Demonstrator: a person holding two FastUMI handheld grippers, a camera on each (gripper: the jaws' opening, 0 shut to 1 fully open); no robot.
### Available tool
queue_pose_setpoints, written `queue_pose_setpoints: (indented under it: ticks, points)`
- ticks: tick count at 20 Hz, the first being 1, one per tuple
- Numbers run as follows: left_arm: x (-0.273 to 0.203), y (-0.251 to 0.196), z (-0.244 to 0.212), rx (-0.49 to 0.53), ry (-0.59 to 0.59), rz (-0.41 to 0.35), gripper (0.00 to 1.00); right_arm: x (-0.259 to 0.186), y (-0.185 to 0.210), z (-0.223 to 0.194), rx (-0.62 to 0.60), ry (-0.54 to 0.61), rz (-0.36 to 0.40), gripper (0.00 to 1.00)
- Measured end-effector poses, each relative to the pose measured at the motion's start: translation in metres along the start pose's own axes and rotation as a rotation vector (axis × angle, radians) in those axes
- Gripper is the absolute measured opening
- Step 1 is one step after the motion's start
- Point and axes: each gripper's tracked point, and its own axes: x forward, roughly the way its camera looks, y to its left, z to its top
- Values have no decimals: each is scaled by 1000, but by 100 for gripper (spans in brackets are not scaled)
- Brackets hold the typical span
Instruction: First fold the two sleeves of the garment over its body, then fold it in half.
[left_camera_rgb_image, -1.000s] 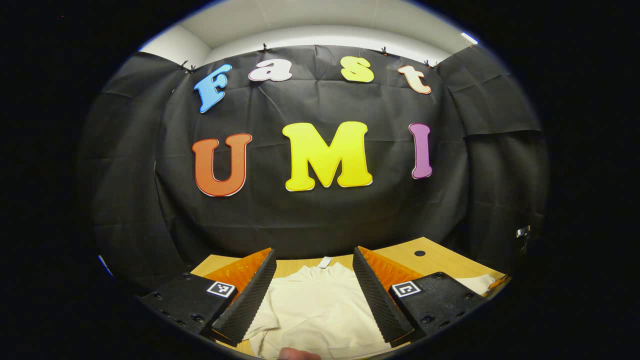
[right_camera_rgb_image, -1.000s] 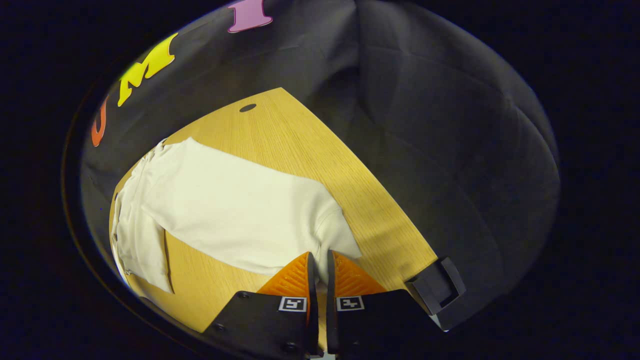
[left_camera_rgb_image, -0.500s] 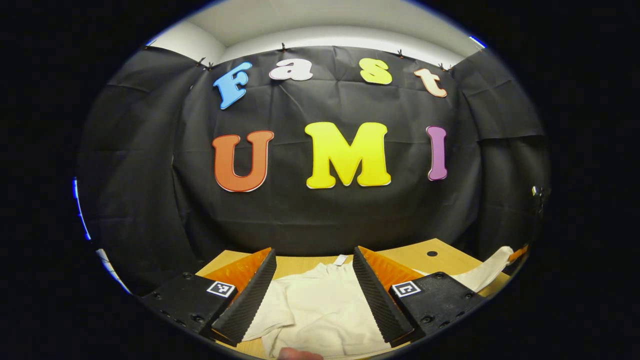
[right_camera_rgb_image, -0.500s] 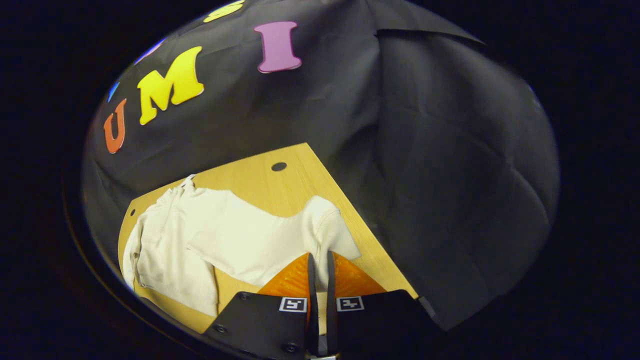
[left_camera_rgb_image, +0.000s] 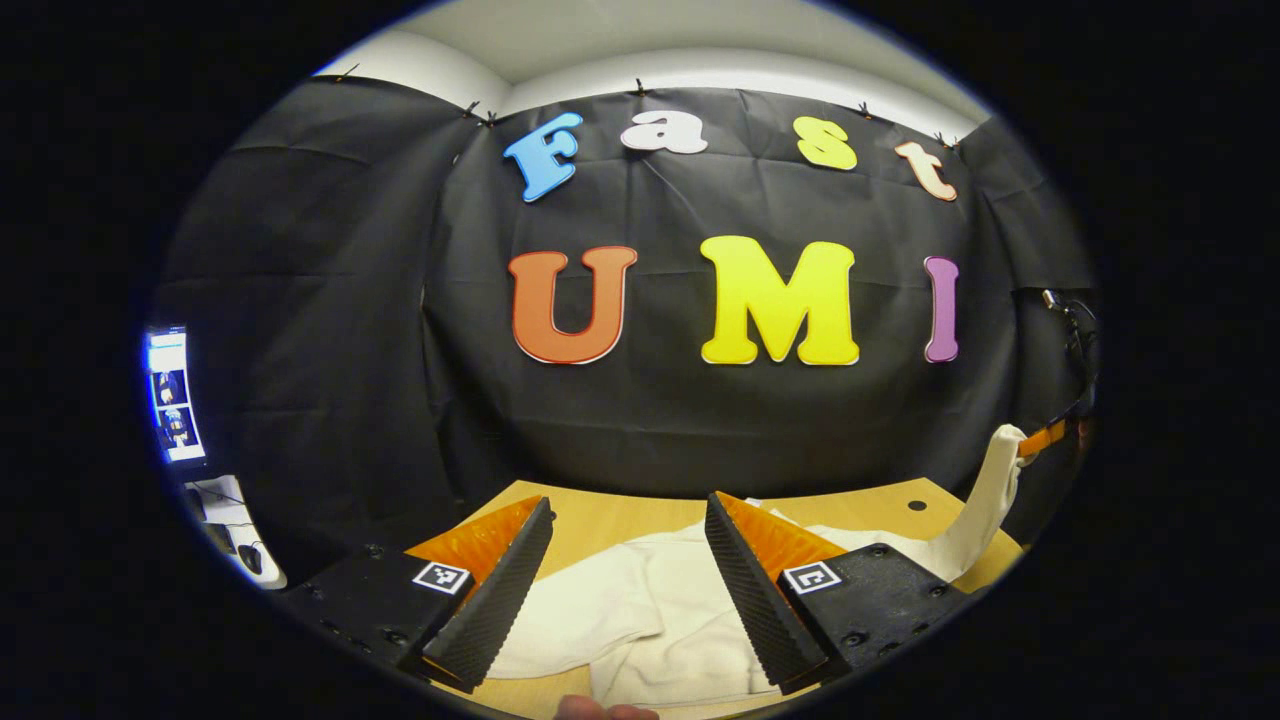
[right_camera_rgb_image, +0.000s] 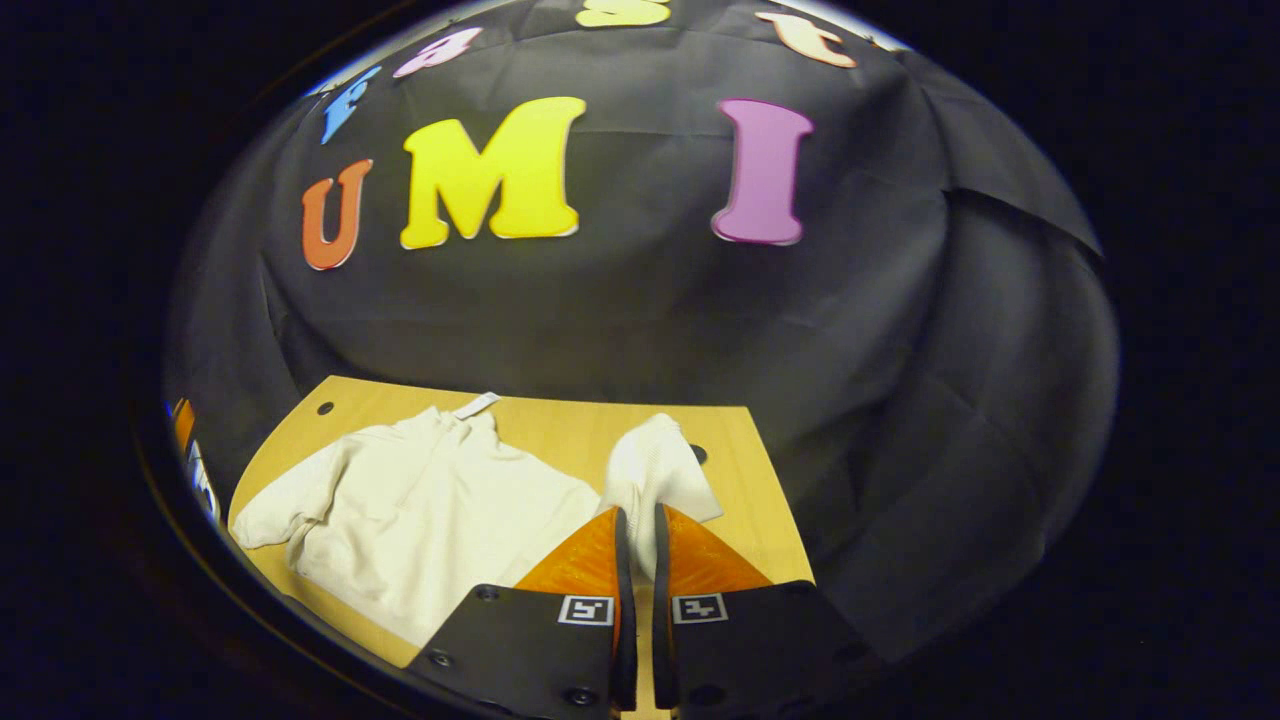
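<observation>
A cream long-sleeved garment (right_camera_rgb_image: 430, 505) lies spread on the wooden table (right_camera_rgb_image: 560, 415), collar toward the back wall. My right gripper (right_camera_rgb_image: 640, 512) is shut on the cuff of one sleeve (right_camera_rgb_image: 655, 470), which hangs raised above the table near the right edge. In the left gripper view that sleeve (left_camera_rgb_image: 985, 500) rises off the table to the right gripper (left_camera_rgb_image: 1045, 438) at the far right. My left gripper (left_camera_rgb_image: 628, 505) is open and hovers low over the garment (left_camera_rgb_image: 650, 610), with cloth showing between its fingers but untouched.
Black cloth walls close off the back and sides of the table. Small round holes (right_camera_rgb_image: 325, 408) sit near the table's back corners. A lit monitor (left_camera_rgb_image: 170, 395) stands beyond the table on the left. A person's fingertip (left_camera_rgb_image: 600, 711) shows at the bottom edge.
The right gripper has lifted the sleeve cuff off the table and swung it up and toward the garment's body. The left gripper stayed open and turned leftward.
</observation>
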Motion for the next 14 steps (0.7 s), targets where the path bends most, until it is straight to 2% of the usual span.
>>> queue_pose_setpoints:
  ticks: [4, 10, 13, 14]
  points:
    - [-7, 51, 1, 18, -6, 98, 97, 48, 98, 18, -154, -3, 120, 7]
    - [-38, 137, -8, 54, 41, 275, 98, 124, 242, -19, -328, 48, 282, 7]
    - [-52, 163, -15, 53, 71, 343, 98, 157, 306, -42, -378, 75, 324, 9]
    - [-56, 174, -20, 47, 84, 361, 98, 166, 326, -49, -398, 79, 334, 5]
